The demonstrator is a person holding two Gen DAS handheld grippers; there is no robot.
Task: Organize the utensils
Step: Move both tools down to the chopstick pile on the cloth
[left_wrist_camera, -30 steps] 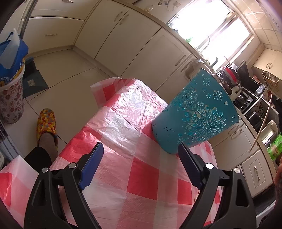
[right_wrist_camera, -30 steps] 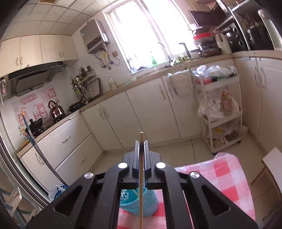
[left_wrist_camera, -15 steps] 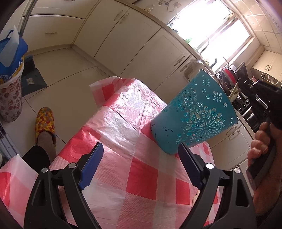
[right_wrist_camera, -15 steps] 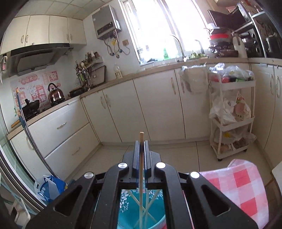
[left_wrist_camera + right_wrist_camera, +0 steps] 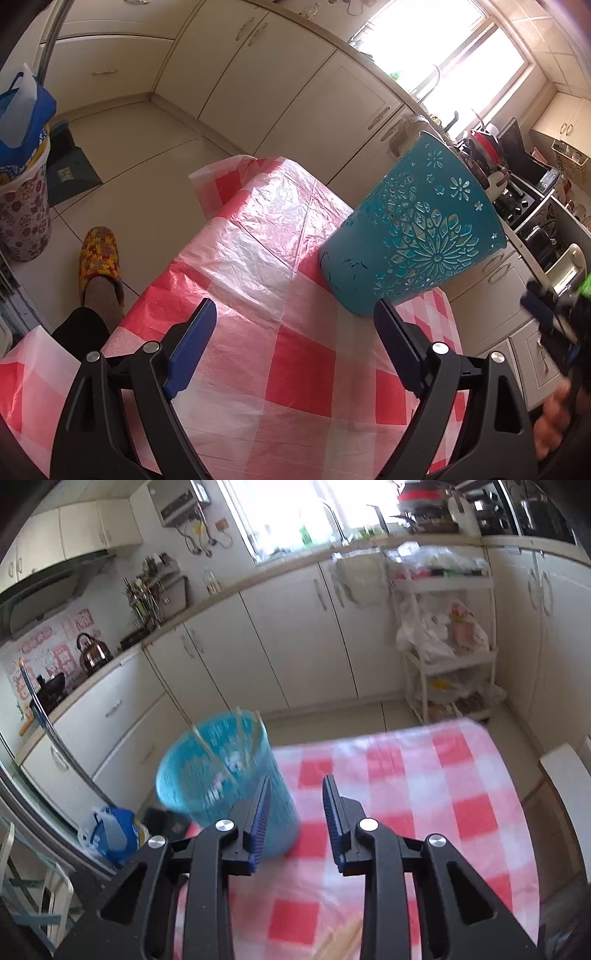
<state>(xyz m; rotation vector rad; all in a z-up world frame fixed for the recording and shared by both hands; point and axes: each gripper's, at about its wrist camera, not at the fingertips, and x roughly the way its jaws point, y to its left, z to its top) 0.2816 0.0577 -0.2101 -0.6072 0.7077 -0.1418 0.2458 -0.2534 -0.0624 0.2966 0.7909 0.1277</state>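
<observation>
Left of the right tool [image 5: 295, 812], jaws just parting and empty, chopsticks [image 5: 207, 746] fill the cup [image 5: 218, 775]; a careless sweep could topple it.

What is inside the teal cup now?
In the right wrist view, thin pale sticks, probably chopsticks, lean inside the teal cup. The blur and the cup's wall hide their lower ends and the bottom.

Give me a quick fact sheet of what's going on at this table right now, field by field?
Surface: table with red-and-white checked cloth
Container: teal cut-out holder, upright on the cloth
Inside the holder: thin wooden chopsticks leaning on its rim
Left gripper: wide open, empty, facing the holder
Right gripper: jaws have just been opening, nothing between them
Bottom edge, right view: pale sticks, blurred
</observation>
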